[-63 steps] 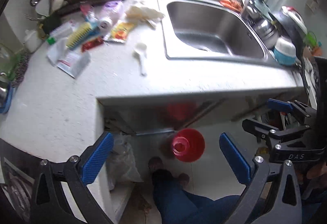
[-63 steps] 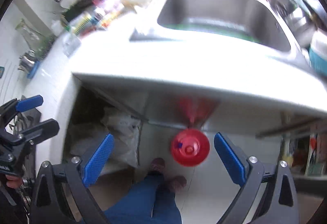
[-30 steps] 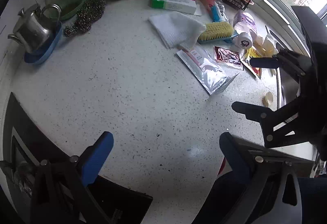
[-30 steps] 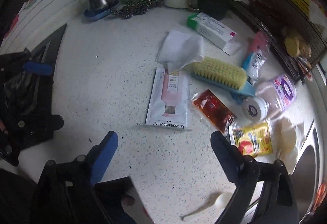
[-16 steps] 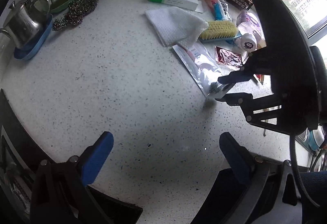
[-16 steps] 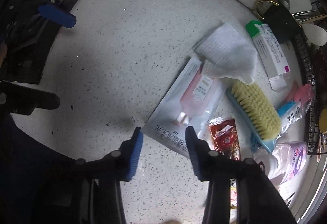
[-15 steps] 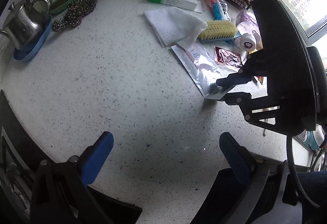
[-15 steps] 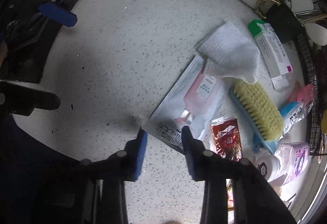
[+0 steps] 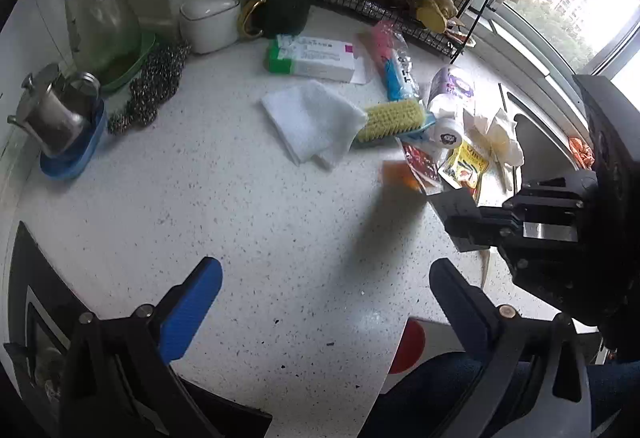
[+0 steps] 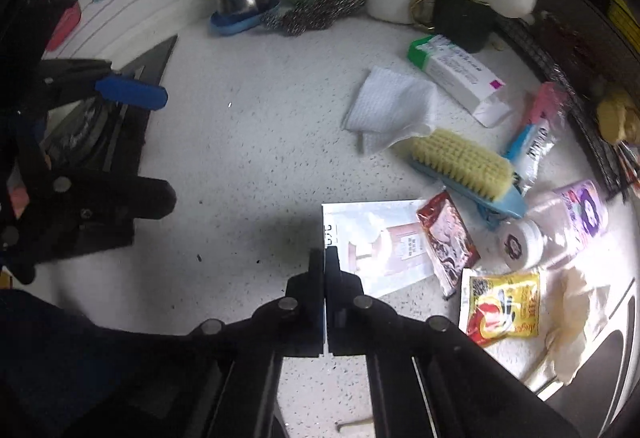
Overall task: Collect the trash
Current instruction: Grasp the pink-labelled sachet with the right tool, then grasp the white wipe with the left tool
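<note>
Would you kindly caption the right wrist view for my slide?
Right tool shut on a flat sachet wrapper beside the scrubbing brush on a speckled counter.

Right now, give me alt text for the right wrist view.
The right tool is shut on a flat white packet above a speckled counter. Beside it lie a red sachet, a yellow sachet and a brush.

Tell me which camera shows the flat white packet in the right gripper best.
The right wrist view. There the flat white packet faces the camera, printed side up, its corner pinched in the shut right gripper. In the left wrist view the same packet shows only as a motion-blurred patch ahead of the right gripper, its print unreadable.
</note>
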Available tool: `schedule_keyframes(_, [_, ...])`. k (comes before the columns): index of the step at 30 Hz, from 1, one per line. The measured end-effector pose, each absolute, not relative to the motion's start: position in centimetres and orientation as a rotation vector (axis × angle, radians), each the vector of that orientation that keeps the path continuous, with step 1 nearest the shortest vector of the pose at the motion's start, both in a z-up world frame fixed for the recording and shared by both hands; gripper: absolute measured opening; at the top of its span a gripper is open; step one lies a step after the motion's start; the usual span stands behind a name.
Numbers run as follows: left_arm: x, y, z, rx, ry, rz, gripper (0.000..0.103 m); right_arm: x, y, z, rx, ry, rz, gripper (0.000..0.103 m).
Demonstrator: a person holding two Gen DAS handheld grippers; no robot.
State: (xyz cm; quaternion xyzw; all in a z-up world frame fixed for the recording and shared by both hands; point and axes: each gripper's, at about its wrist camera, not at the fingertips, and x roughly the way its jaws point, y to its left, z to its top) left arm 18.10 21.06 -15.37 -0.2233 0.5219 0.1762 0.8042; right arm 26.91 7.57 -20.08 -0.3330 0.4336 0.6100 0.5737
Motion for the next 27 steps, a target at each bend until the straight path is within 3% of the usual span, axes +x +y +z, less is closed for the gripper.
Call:
schedule_keyframes(9, [23.7,21.5,-13.2,-0.410,1.097,0.314,0.103,30.7,3.0,-16.2,-0.417,1.121,1.147,0.000])
schedule_keyframes(14, [26.8,22.4,-15.3,-0.377,1.151,0.277,0.103,33.4,2.3,-15.6,-0.226,1.222,1.013,0.000])
schedule_keyframes(22, [31.3,25.2,-21.1,-0.350,1.265,0.272,0.103,36.5,2.3,-17.6,-0.155,1.288,0.909,0.000])
schedule_keyframes(27, [32.9,26.5,-24.0,-0.293,1.323,0.280,0.089,36.7,3.1,-18.6,-0.132,1.314,0.881,0.000])
